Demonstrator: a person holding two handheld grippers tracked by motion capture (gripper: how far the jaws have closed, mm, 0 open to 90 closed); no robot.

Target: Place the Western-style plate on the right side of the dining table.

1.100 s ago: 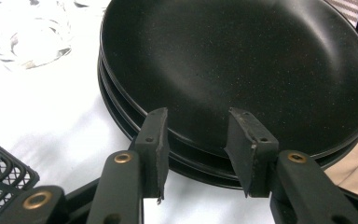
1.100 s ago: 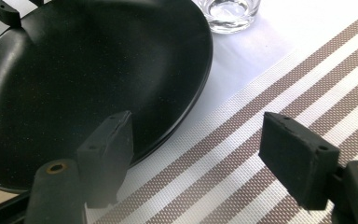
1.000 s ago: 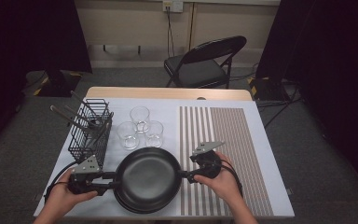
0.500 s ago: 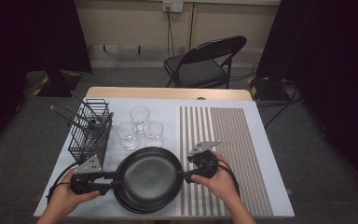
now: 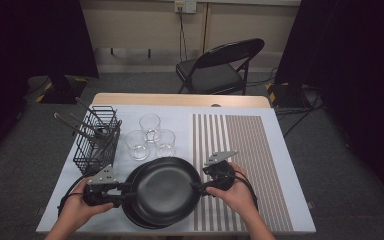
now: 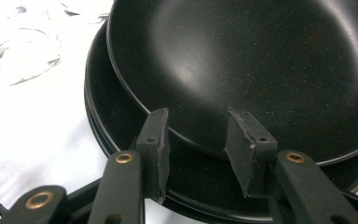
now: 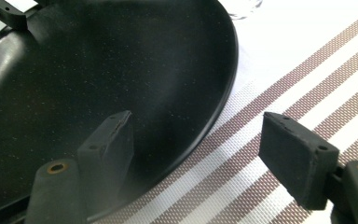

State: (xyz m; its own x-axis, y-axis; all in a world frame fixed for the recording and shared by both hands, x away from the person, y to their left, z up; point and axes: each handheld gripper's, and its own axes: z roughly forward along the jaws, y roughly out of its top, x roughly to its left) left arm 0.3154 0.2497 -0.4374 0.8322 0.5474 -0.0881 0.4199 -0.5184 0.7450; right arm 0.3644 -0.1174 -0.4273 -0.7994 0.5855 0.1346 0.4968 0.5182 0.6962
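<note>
- The top black pan [image 5: 166,189] lies between the two grippers, on a lower pan [image 5: 132,212] of the same kind, at the near edge of the table [image 5: 300,210].
- Against the high view of a second ago, the top pan sits a little further toward the right gripper's [image 5: 198,187] side. A crescent of the lower pan now shows at the left gripper's [image 5: 125,192] side and toward the person.
- Neither hand has travelled much in that time, so the change is small: a nudge or first lift of the top pan, not a carry.
- Left gripper: its fingers [image 6: 154,140] stand about half apart. The top pan's [image 6: 261,70] rim runs across the gap just beyond the tips, with the lower pan's [image 6: 116,116] rim under and beside them. No pad visibly presses on either rim, so I read it as open and bracing, not clamping.
- Right gripper: its fingers [image 7: 109,140] are spread wide. One hangs over the pan's [image 7: 98,70] inner slope and the other over the striped mat [image 7: 270,70], and the rim passes between them untouched.
- My judgement is that the top pan is being parted from the stack and the job is at its start. Neither gripper has a firm hold yet, so a real lift calls for a jaw to close on the rim.
- Beyond the fingertips, away from the person, stand three glasses [image 5: 150,135], with a wire basket [image 5: 96,140] off the left gripper's far side. A pan pushed away from the person could knock the glasses.
</note>
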